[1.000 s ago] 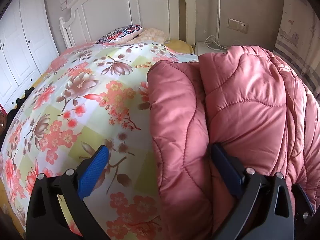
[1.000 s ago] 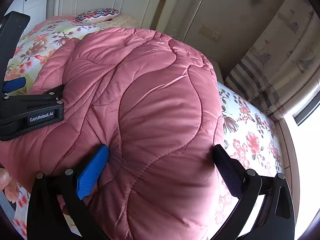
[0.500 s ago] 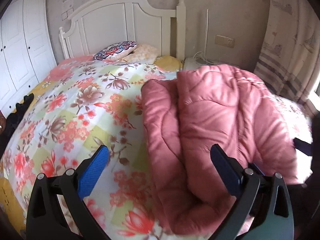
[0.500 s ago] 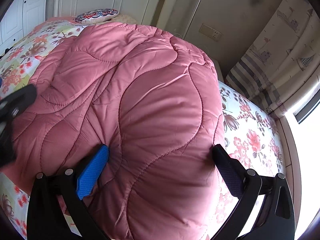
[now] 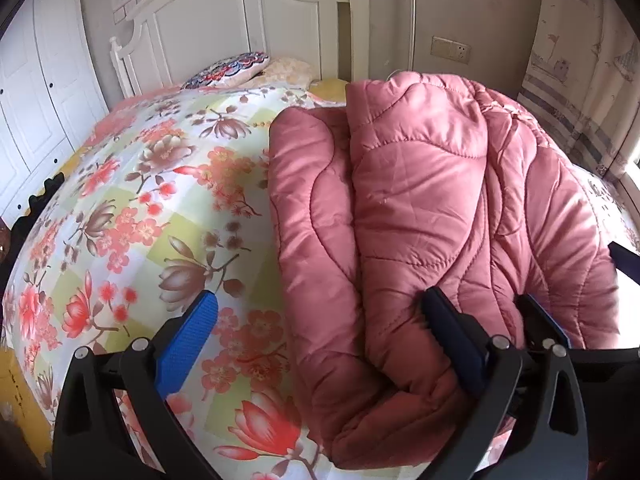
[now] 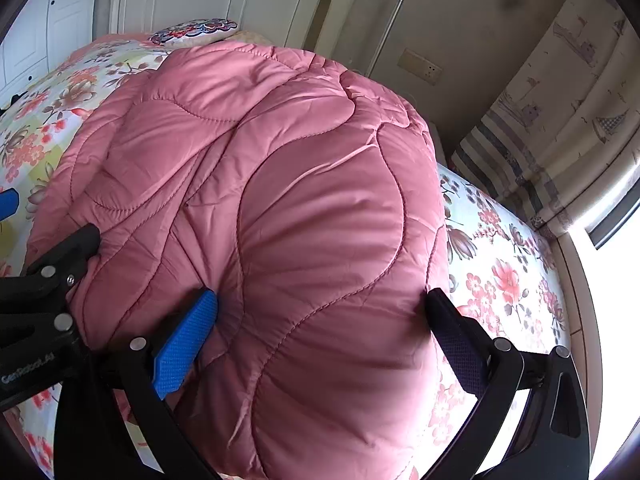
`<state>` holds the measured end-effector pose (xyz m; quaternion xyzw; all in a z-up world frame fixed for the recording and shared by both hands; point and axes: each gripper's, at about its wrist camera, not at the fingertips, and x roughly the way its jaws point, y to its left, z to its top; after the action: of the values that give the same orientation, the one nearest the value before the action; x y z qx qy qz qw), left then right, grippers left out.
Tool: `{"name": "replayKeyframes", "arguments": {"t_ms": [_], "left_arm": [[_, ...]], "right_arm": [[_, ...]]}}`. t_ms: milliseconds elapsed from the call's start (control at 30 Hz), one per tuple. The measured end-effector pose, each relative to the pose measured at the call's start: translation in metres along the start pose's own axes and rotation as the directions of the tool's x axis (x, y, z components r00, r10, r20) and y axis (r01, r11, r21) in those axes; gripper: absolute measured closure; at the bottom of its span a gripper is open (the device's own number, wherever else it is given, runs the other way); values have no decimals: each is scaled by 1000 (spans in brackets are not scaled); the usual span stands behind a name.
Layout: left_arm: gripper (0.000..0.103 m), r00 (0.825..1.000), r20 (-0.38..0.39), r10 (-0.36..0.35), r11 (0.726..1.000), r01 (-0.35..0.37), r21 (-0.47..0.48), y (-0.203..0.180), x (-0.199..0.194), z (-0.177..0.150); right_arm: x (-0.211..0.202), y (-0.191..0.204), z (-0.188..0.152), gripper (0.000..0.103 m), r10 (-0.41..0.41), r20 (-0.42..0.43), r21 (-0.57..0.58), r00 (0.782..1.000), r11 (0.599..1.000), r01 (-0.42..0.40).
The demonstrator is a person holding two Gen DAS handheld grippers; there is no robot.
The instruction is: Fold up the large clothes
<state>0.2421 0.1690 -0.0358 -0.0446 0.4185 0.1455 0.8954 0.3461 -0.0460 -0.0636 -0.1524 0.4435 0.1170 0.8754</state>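
A wide bed under a glossy floral-print bedspread (image 5: 132, 216) fills most of both views, backed by a white panelled headboard (image 5: 240, 20), with white wardrobe doors (image 5: 36, 92) to the left and a striped, boat-patterned curtain (image 6: 560, 100) by the bright window at right. On the bedspread's right half lies the bulky pink quilted padded coat (image 5: 432, 208), folded into thick overlapping layers. A patterned round cushion (image 5: 228, 70) sits near the headboard, well apart from the coat. The left gripper (image 5: 320, 332) is spread wide, one blue pad over bare bedspread, its dark pad against the coat's near edge. The right gripper (image 6: 320, 324) is also spread wide, straddling the coat's bulge with both pads touching the fabric, not pinching.
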Motion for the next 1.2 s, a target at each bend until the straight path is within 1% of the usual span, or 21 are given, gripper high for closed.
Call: {"name": "replayKeyframes", "arguments": {"t_ms": [233, 367, 467, 600, 733, 1033, 1133, 1200], "left_arm": [[2, 1000, -5, -6, 1000, 6, -2, 1, 1, -1], [2, 1000, -3, -15, 1000, 15, -12, 4, 0, -1], [2, 1000, 12, -4, 1000, 4, -11, 2, -2, -3], [2, 1000, 14, -10, 1000, 10, -18, 3, -3, -4], [2, 1000, 17, -3, 1000, 3, -15, 2, -3, -4], [2, 1000, 11, -11, 1000, 11, -15, 4, -3, -6], [2, 1000, 7, -17, 1000, 17, -15, 5, -2, -7], [2, 1000, 2, -12, 1000, 12, -4, 4, -1, -7]], "right_arm": [[-2, -4, 0, 4, 16, 6, -1, 1000, 1000, -16], [-14, -9, -4, 4, 43, 21, 14, 999, 999, -43], [-26, -14, -7, 4, 51, 42, 38, 998, 998, -53], [-42, -15, -15, 4, 33, 69, 42, 997, 998, -36], [-53, -17, -20, 4, 33, 86, 53, 996, 998, -38], [-65, -27, -22, 4, 15, 119, 83, 993, 996, -25], [-40, -26, -21, 4, -24, 58, 66, 998, 998, 21], [-17, -24, -24, 5, 10, 8, 58, 1000, 998, -11]]}}
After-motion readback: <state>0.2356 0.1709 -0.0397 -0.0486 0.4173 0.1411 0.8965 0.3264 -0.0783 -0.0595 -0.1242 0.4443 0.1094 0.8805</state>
